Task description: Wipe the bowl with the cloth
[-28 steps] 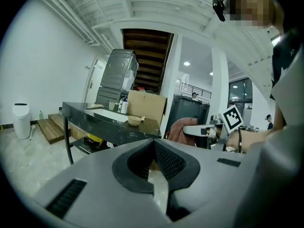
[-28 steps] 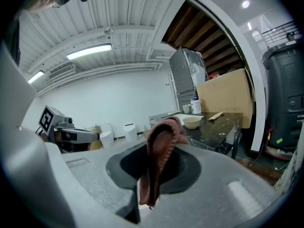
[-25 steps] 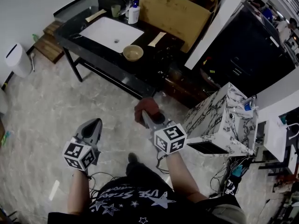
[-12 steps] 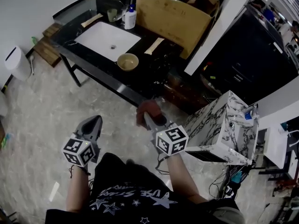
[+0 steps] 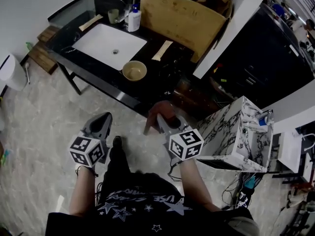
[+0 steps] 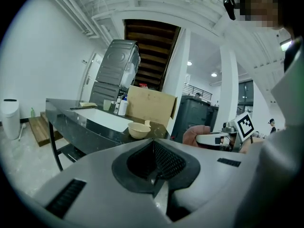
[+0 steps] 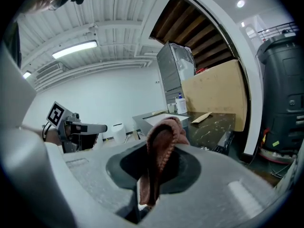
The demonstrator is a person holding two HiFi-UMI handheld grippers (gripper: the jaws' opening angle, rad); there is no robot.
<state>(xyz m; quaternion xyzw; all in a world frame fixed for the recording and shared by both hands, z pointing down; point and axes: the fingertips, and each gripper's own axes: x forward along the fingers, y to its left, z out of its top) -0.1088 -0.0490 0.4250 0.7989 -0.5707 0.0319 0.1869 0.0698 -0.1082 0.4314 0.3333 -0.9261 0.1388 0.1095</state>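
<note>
A tan bowl stands on the black counter, right of the white sink. My right gripper is shut on a reddish-brown cloth, which bunches up out of its jaws. It hovers over the floor just short of the counter's front edge. My left gripper is shut with nothing in it, level with the right one and further left. Both point toward the counter, well short of the bowl.
A large cardboard box stands behind the bowl, with a white bottle and a cup near the sink. A marble-patterned cabinet is close on the right. A white bin stands at the far left.
The person has walked toward the counter, carrying both grippers forward. The bowl and sink now sit lower and nearer in the head view. The cloth stays held.
</note>
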